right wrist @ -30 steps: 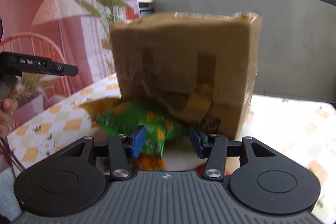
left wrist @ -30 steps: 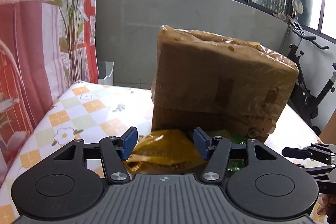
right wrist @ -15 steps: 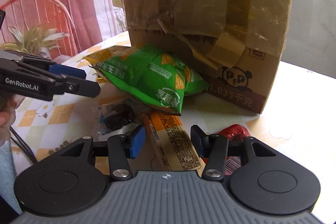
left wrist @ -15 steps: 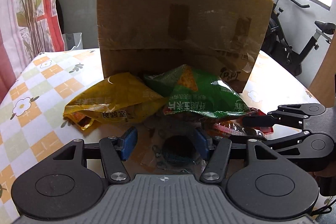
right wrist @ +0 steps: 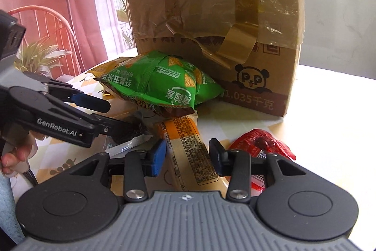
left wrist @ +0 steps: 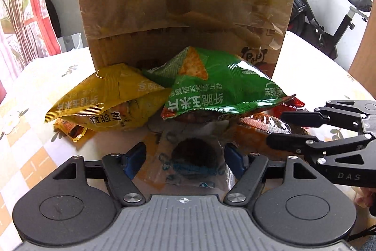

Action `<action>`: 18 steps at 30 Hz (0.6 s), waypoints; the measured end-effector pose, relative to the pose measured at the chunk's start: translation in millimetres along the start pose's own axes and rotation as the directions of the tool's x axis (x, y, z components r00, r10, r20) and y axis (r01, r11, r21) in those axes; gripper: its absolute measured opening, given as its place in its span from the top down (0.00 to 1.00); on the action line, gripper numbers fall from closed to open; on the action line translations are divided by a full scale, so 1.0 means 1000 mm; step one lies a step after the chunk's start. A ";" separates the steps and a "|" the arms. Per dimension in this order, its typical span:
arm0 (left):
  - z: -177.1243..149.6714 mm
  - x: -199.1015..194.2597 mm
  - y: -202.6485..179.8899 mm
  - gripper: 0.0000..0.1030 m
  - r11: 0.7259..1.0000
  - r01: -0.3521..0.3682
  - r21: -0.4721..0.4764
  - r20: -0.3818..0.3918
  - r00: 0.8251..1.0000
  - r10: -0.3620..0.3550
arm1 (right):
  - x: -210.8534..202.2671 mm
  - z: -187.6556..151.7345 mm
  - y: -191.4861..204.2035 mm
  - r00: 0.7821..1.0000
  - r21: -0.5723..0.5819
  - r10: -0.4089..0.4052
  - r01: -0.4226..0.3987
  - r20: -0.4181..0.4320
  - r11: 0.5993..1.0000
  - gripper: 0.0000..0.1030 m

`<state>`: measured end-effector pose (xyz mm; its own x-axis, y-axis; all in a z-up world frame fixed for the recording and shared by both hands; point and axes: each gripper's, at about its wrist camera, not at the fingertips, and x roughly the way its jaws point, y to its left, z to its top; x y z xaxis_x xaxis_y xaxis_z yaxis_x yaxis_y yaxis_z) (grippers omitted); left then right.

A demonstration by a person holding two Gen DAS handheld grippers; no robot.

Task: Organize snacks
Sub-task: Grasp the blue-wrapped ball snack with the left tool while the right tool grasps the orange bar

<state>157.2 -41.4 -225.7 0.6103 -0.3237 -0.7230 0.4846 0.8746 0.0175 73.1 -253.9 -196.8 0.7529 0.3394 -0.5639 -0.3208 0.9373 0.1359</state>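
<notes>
Closest in on the left wrist view, the left gripper hangs low over the table with its jaws spread wide, released, nothing between the blue pads; right under that gap lies a clear wrapper with a dark round cookie inside, flat on the checked tablecloth. Over on the right wrist view, the right gripper is likewise let go, jaws apart, and a long orange packet runs up between its fingers, printed label up, though I cannot tell if either pad touches it; just to the right of it sits a crumpled red wrapper, partly tucked under the right finger. The left gripper also shows from the side in this view, at the left, black fingers reaching in beside the cookie wrapper.

A step further, a puffed green chip bag rests on top of the orange packet's far end; beside it on the left, touching, is a yellow chip bag, with a small orange-brown wrapper peeking from under its near corner. Behind the whole pile stands a tall cardboard box, taped shut, a panda printed low on its side; the green bag leans close against it. Far right, beyond the table, an exercise bike.
</notes>
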 end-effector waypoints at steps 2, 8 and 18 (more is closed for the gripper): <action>0.000 0.005 -0.001 0.24 1.000 0.004 0.001 -0.006 1.000 -0.004 | 0.000 0.000 0.001 1.000 -0.005 -0.003 0.003 0.005 1.000 0.58; -0.001 0.020 -0.004 0.23 1.000 0.001 -0.005 -0.048 0.999 -0.001 | -0.002 -0.002 0.002 1.000 -0.006 -0.003 0.003 0.014 1.000 0.58; -0.013 0.006 -0.008 0.47 1.000 -0.016 -0.012 -0.016 1.000 0.016 | -0.003 -0.003 0.001 1.000 0.004 0.002 -0.002 0.015 1.000 0.58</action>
<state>149.5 -45.5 -239.1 0.6078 -0.3042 -0.7335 0.4673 0.8838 0.0207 69.5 -254.3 -197.4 0.7611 0.3421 -0.5511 -0.3199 0.9371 0.1399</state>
